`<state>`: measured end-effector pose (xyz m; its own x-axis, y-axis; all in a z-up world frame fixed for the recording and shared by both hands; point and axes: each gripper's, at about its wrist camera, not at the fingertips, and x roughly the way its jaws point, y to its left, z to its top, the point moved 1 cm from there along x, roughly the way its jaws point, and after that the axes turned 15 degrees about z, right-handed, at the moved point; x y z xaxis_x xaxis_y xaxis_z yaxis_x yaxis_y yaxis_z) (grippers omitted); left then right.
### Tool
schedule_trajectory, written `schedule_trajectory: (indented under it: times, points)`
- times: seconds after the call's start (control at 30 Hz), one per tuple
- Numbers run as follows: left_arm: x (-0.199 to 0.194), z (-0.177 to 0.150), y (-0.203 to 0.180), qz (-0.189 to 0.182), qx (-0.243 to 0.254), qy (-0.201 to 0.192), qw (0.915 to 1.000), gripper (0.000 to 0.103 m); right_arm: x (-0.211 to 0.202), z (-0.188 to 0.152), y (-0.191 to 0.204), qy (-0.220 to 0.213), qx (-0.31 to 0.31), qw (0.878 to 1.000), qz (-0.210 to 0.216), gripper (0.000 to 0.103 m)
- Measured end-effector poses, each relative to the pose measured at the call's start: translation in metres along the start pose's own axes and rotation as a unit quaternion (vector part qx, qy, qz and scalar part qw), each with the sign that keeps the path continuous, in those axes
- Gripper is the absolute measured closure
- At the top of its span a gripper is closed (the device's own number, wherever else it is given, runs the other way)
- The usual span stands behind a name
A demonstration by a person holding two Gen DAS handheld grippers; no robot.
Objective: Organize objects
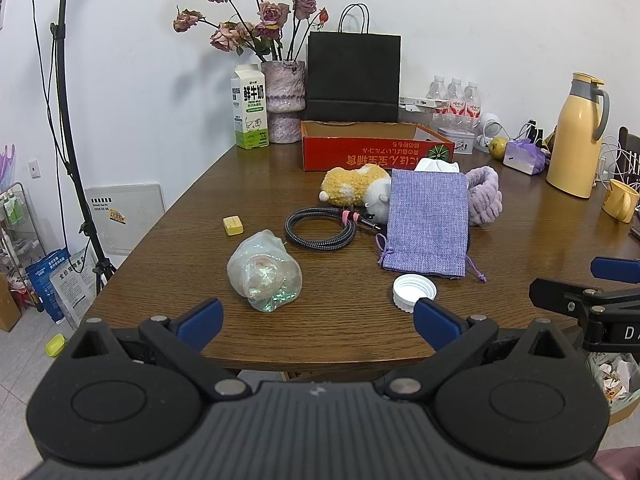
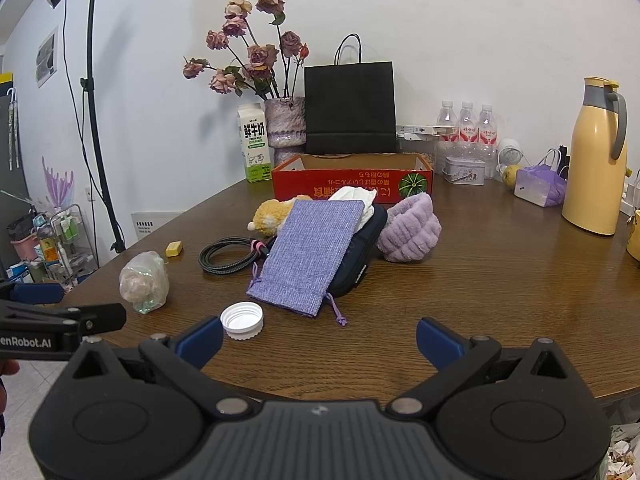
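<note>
Loose objects lie on the brown table (image 1: 248, 184): a purple drawstring pouch (image 1: 428, 222), a white lid (image 1: 414, 292), a clear bag with something pale inside (image 1: 264, 274), a coiled black cable (image 1: 320, 228), a yellow plush toy (image 1: 354, 190), a purple headband (image 1: 486, 196) and a small yellow block (image 1: 233, 225). An open red box (image 1: 376, 152) stands behind them. My left gripper (image 1: 318, 326) is open and empty above the near edge. My right gripper (image 2: 320, 338) is open and empty, just right of the lid (image 2: 242, 320). The pouch (image 2: 312, 252) rests on a dark case (image 2: 360, 256).
Along the back wall stand a milk carton (image 1: 250, 112), a vase of dried roses (image 1: 282, 102), a black paper bag (image 1: 354, 76), water bottles (image 1: 456, 98), a tin (image 1: 456, 140) and a yellow thermos (image 1: 576, 136). A yellow mug (image 1: 620, 200) is at the right. A light stand (image 1: 76, 160) rises at the left.
</note>
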<state>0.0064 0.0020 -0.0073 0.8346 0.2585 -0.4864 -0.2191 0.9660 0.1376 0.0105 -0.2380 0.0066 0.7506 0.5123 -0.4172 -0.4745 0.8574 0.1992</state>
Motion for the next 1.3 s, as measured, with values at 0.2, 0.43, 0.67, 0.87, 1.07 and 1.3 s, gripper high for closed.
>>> schedule_trajectory:
  times: [0.2, 0.43, 0.67, 0.87, 1.07, 1.3]
  points:
    - [0.0002, -0.0003, 0.0001, 0.000, 0.000, 0.000, 1.0000, 0.000, 0.0000, 0.0002, 0.0002, 0.000, 0.000, 1.000, 0.000, 0.000]
    - [-0.0004, 0.0014, 0.0010, 0.000, -0.001, -0.001, 1.0000, 0.000, -0.0001, 0.0004, 0.0004, 0.000, -0.001, 1.000, 0.000, 0.000]
    - [-0.0005, 0.0018, 0.0015, 0.001, -0.001, -0.001, 1.0000, 0.000, 0.0003, 0.0002, 0.0008, 0.000, -0.001, 1.000, 0.000, 0.000]
    - [-0.0001, 0.0019, 0.0018, 0.000, -0.001, -0.001, 1.0000, 0.000, 0.0004, 0.0002, 0.0010, 0.000, -0.001, 1.000, 0.000, 0.000]
    - [-0.0004, 0.0014, 0.0015, 0.000, -0.001, -0.001, 1.0000, 0.000, 0.0005, 0.0000, 0.0012, 0.000, -0.002, 1.000, 0.000, 0.000]
    - [-0.0001, 0.0017, 0.0026, 0.001, -0.001, -0.001, 1.0000, 0.000, 0.0031, 0.0003, 0.0037, 0.002, -0.002, 1.000, 0.002, 0.000]
